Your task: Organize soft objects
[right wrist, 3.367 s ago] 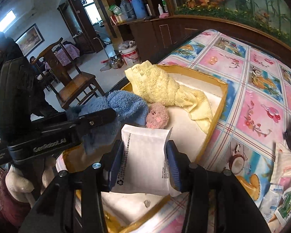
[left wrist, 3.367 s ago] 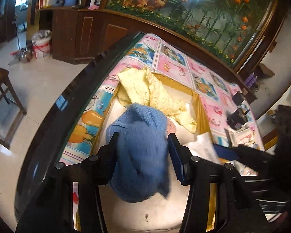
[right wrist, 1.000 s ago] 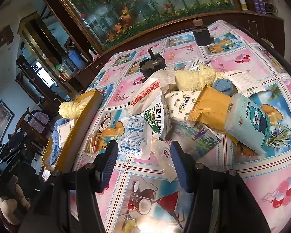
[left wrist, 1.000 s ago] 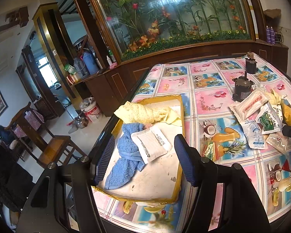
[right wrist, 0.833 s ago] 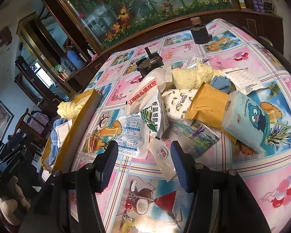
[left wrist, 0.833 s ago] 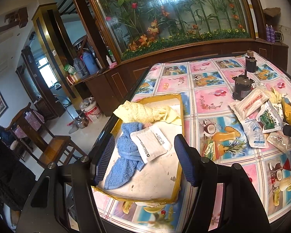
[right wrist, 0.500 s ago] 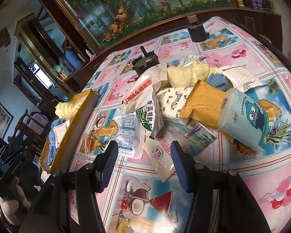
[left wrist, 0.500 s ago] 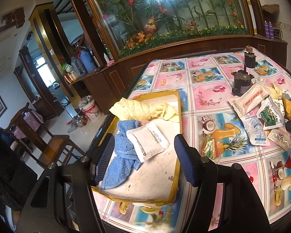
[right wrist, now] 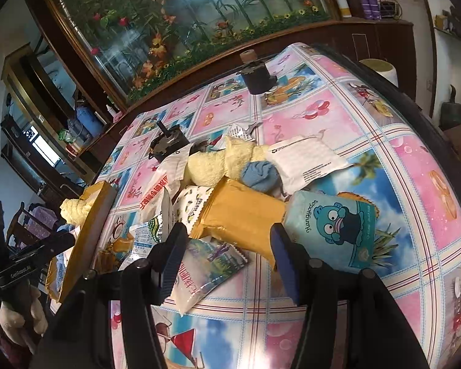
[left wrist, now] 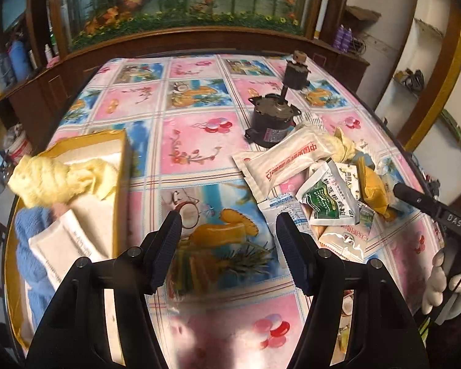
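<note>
While soft packets [right wrist: 242, 215] lie heaped on the patterned surface [left wrist: 193, 141], both grippers hover empty.
Left gripper [left wrist: 226, 246] jaws gape beside the yellow tray [left wrist: 121, 184] holding towels; right gripper [right wrist: 227, 259] jaws stand apart over the heap.

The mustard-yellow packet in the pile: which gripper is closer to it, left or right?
Right. The right gripper hangs just in front of the mustard-yellow packet, jaws open and empty. The left gripper is off to the packet's left, over bare tablecloth.
</note>
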Demonstrator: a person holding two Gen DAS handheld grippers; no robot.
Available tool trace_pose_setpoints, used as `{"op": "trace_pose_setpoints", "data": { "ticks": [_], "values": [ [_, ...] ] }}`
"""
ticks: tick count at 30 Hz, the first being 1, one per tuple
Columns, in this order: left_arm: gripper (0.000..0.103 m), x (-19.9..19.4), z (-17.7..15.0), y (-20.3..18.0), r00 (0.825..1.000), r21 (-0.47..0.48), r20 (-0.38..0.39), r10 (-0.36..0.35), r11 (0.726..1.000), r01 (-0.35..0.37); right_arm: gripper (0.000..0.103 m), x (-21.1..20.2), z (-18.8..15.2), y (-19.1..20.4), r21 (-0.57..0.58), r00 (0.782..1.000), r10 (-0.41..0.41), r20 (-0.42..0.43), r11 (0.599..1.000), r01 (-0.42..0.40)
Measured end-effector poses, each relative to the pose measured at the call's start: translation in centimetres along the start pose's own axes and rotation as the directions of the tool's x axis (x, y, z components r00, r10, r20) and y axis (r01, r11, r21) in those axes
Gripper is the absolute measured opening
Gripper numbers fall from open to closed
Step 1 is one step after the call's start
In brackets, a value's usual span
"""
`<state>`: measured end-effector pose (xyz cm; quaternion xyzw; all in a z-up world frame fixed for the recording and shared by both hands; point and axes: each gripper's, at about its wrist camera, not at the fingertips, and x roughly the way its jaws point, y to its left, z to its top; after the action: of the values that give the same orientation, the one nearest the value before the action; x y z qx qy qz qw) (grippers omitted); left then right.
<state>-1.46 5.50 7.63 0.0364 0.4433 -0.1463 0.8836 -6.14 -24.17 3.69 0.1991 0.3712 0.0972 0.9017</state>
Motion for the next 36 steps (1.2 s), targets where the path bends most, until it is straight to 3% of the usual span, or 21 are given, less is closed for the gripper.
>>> {"op": "trace_pose_setpoints", "data": {
  "ticks": [8,14,18,20,21,27,33,36],
  "values": [
    [0.064,4.3,-1.1,-3.1,0.995,0.003,-0.061,-0.082,0.997,0.083,0.056,0.3,0.2,-1.1,0.003,1.000,0.016,-0.017,1.000,-0.016],
    [0.064,7.4,-1.3,-5.5,0.993,0.042,-0.079,-0.082,0.995,0.085,0.056,1.1,0.7,1.1,-0.045,0.996,0.082,-0.042,0.995,-0.084],
    [0.063,8.1,-1.5,-7.7,0.999,0.140,-0.039,-0.016,0.990,0.021,0.056,2.2,1.2,3.0,-0.072,0.992,0.107,-0.063,0.991,-0.111],
    [0.043,7.8,-1.6,-7.7,0.998,0.139,-0.038,-0.049,0.989,0.054,0.056,2.7,1.4,3.9,-0.089,0.991,0.112,-0.080,0.989,-0.119],
    [0.041,7.6,-1.6,-7.5,0.998,0.134,-0.039,-0.059,0.989,0.064,0.056,2.9,1.4,4.4,-0.104,0.990,0.109,-0.088,0.988,-0.117],
    [0.040,5.3,-2.9,-5.1,0.997,0.063,-0.011,-0.082,0.995,0.082,0.056,5.0,1.1,7.5,-0.222,0.990,0.058,-0.132,0.971,-0.086],
    [0.040,0.5,-4.7,-2.9,0.996,0.005,0.064,-0.069,0.998,0.069,0.056,8.7,0.0,10.5,-0.377,0.983,-0.086,-0.161,0.926,0.020],
    [0.040,-1.8,-5.4,-1.9,0.992,-0.027,0.104,-0.067,0.997,0.070,0.052,9.4,-0.6,11.3,-0.426,0.983,-0.118,-0.139,0.903,0.048]
  ]
}}
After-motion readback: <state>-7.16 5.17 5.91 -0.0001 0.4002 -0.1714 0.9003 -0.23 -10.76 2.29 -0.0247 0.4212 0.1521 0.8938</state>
